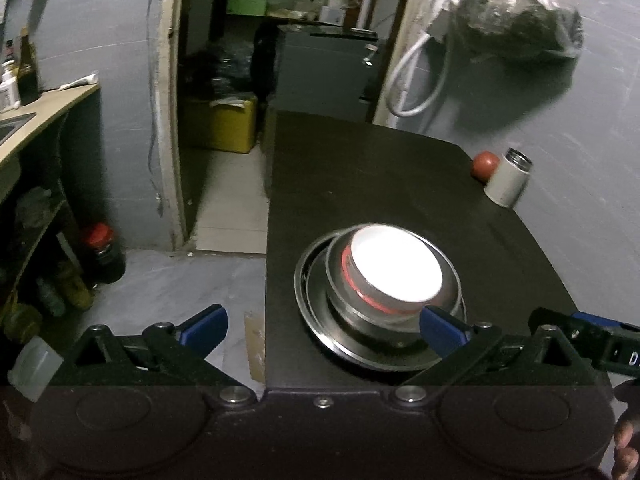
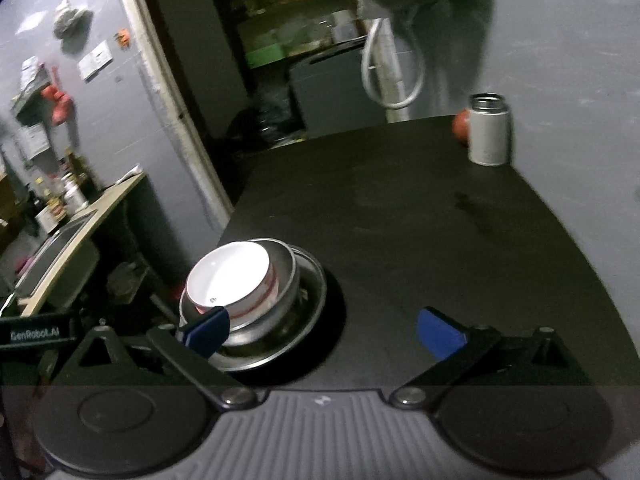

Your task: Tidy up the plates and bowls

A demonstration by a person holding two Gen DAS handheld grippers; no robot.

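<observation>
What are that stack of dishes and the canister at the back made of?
The plate and bowl look like polished steel: grey and mirror-shiny. The white bowl with a red stripe seems glazed ceramic, possibly melamine. The canister has a matte white body with a bare metal rim.

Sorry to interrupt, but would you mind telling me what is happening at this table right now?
A person holds two handheld grippers over a black table, sorting dishes. A white bowl already sits nested in a steel bowl, which rests on a steel plate. The left gripper and right gripper both hover near the stack with jaws open, holding nothing. A white steel flask and a red round object stand at the far corner.
</observation>
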